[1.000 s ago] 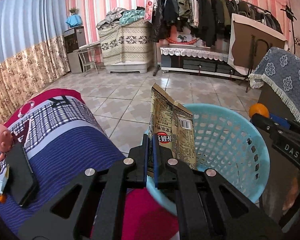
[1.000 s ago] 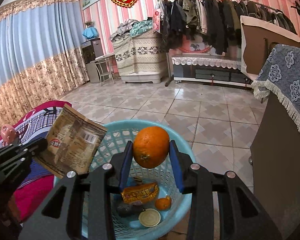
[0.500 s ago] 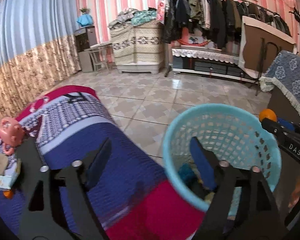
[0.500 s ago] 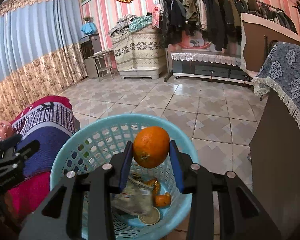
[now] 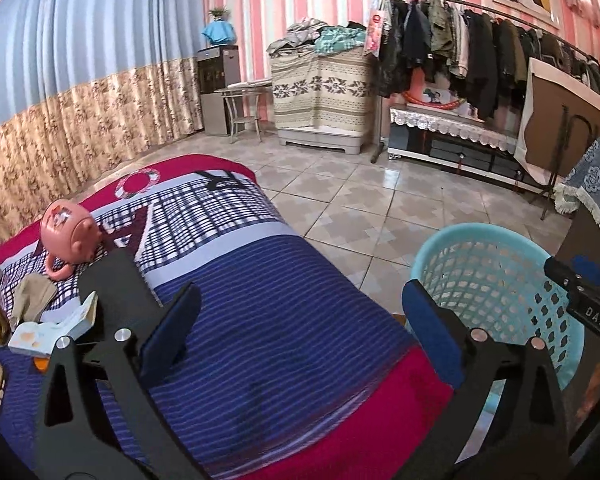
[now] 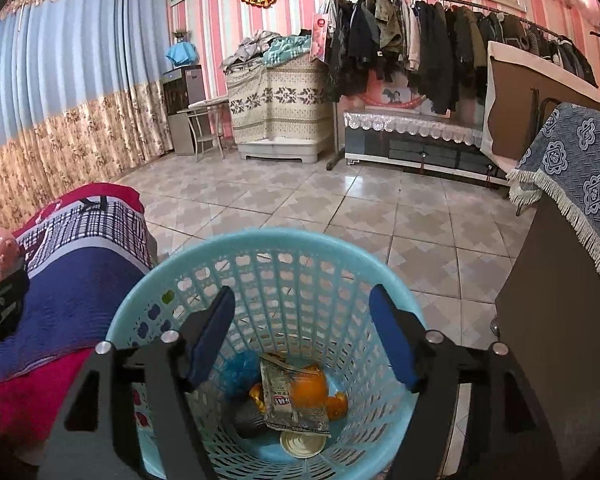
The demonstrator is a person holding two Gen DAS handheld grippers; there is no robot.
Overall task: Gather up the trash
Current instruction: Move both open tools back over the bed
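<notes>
Trash lies heaped at the bottom of the pale blue plastic basket (image 6: 260,264), a round bin with lattice walls, and much of it is half hidden: a crumpled printed snack wrapper (image 6: 290,400) covers the middle of the pile, an orange (image 6: 309,390) rests on it, two more orange pieces peek out either side, a dark grey lump and a scrap of blue film sit to the left and are hard to identify, and one round metal lid (image 6: 303,445) lies nearest. The right claw (image 6: 302,344) hangs over the basket mouth, its jaws having just been opening, released with nothing between the two blue pads. The left claw (image 5: 300,344) is over the bed (image 5: 260,320) to the left of the basket, its jaws also just opened wide and empty, one pad above the striped blue quilt, the other near the basket rim. The quilt is woven in blue stripes with a check band and a crimson border. At the far left of the bed sit one pink pig-faced plastic toy (image 5: 70,236), a flat black object partly behind the claw, a small white box (image 5: 40,334) and a few bits cut off by the picture's edge. The basket stands on a tiled floor (image 6: 340,208).
</notes>
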